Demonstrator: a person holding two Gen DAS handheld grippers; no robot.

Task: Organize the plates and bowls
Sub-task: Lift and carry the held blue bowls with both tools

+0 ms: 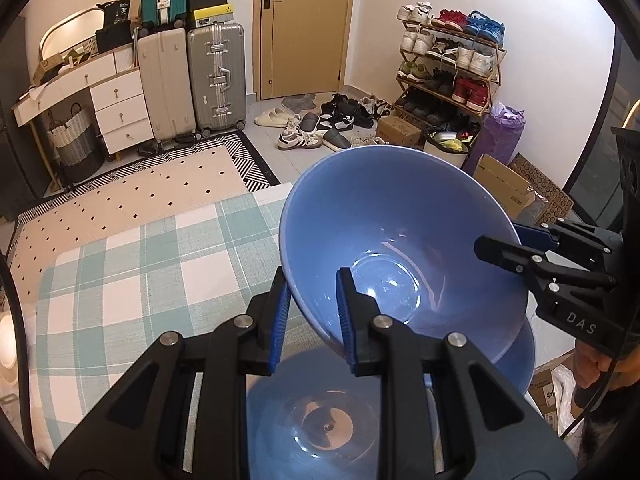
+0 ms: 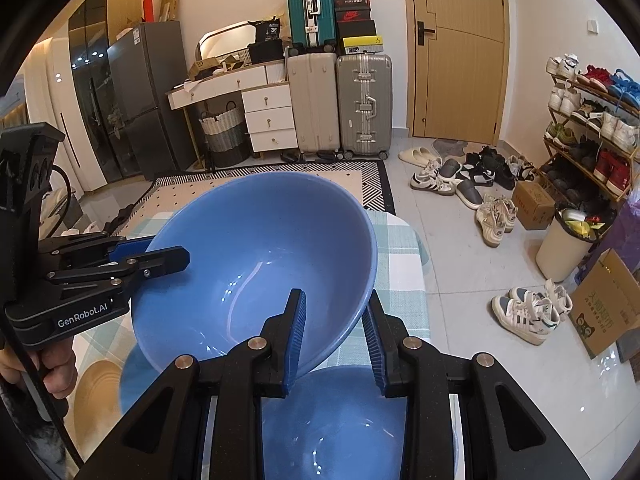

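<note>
Blue bowl (image 1: pixel 400 248), frame centre, tilted: left gripper (image 1: pixel 314 312) and right gripper (image 2: pixel 334 332) each pinch its rim, above lower bowl (image 1: pixel 312 412)

The left gripper (image 1: pixel 314 300), seen at the lower centre of its own view, is clamped on the near rim of a blue bowl (image 1: pixel 400 232), while the right gripper (image 2: pixel 336 320) is clamped on the opposite rim, each handle being gripped by a hand (image 2: pixel 56 364).
</note>
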